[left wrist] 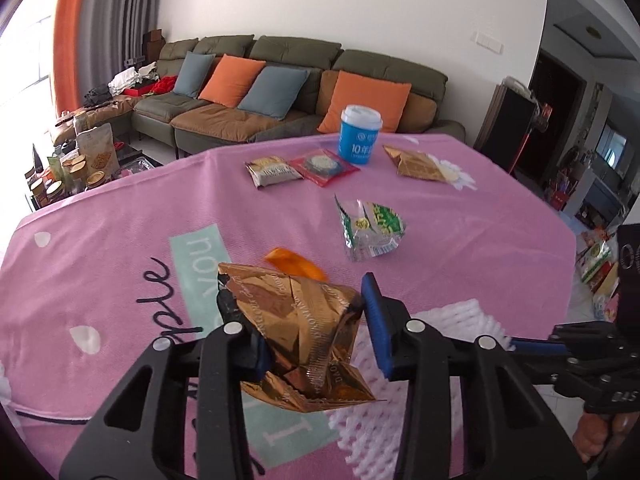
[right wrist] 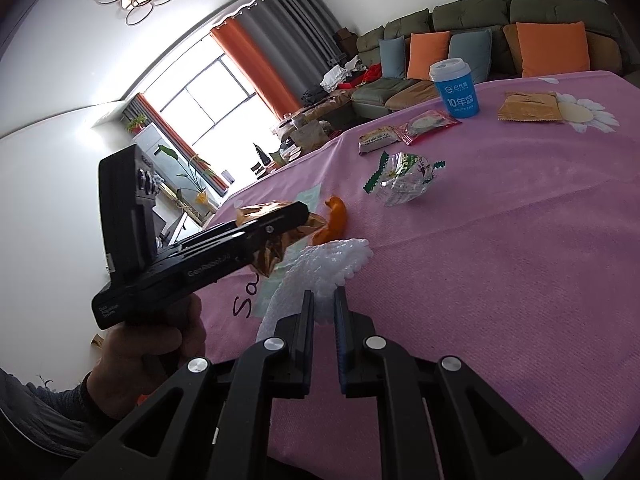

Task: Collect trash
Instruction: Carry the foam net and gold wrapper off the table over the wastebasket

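My left gripper point(left wrist: 294, 300) is shut on a crumpled gold foil wrapper point(left wrist: 296, 324) and holds it above the pink tablecloth point(left wrist: 120, 208). From the right wrist view this gripper point(right wrist: 280, 216) and the gold wrapper point(right wrist: 272, 252) show at the left. My right gripper point(right wrist: 323, 300) is shut on a white foam fruit net point(right wrist: 332, 264), which also shows in the left wrist view point(left wrist: 448, 316). Orange peel point(left wrist: 294, 262) lies just beyond. A clear green-printed wrapper point(left wrist: 370, 228), a snack pack point(left wrist: 274, 170), a red packet point(left wrist: 322, 166), another gold wrapper point(left wrist: 414, 164) and a blue cup point(left wrist: 358, 134) lie farther off.
A green sofa point(left wrist: 280, 80) with orange and blue cushions stands behind the table. A low table with jars and bags point(left wrist: 76, 160) is at the left. Bags lie on the floor at the right point(left wrist: 596, 264).
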Demonstrator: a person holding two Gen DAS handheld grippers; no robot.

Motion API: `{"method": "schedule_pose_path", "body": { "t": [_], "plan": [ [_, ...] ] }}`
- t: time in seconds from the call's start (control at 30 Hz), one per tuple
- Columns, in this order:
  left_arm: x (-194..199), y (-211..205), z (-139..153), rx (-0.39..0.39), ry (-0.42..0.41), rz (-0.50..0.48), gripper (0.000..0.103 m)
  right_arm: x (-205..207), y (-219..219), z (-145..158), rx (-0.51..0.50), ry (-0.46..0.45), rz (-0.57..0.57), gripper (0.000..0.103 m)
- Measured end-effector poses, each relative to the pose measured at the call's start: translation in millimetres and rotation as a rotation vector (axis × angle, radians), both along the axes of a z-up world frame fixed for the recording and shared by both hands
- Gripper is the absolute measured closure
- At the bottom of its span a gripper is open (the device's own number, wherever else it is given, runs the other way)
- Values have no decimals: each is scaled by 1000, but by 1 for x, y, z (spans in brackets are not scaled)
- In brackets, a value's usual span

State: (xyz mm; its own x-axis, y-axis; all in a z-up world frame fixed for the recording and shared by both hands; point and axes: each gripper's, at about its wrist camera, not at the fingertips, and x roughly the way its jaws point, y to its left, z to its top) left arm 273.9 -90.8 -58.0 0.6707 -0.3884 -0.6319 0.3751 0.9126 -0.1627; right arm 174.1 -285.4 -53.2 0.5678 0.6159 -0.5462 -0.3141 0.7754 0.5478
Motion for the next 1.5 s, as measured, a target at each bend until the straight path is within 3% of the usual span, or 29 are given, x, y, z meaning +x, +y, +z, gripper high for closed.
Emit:
{"method": "schedule_pose_path", "body": {
  "t": [0.03, 0.1, 0.4, 0.7, 1.0, 1.5],
  "plan": [
    [-3, 5, 4, -12, -5, 3, 67, -1, 1, 1, -2, -3, 0, 95],
    [-11, 14, 11, -15, -17, 11, 83, -2, 2, 3, -3, -12, 2, 95],
    [-48, 64, 26, -7, -33, 73, 83, -8, 11, 20, -9, -63, 11, 95],
    [-97, 128, 45, -8, -76, 219, 82, -8, 43, 45, -17, -138, 79, 95],
    [-154, 214, 61, 18, -111, 423, 80, -2, 100, 61, -8, -198, 202, 95],
    [-233, 348, 56, 78, -92, 732, 80, 9, 216, 78, -11, -245, 410, 95]
  ]
}}
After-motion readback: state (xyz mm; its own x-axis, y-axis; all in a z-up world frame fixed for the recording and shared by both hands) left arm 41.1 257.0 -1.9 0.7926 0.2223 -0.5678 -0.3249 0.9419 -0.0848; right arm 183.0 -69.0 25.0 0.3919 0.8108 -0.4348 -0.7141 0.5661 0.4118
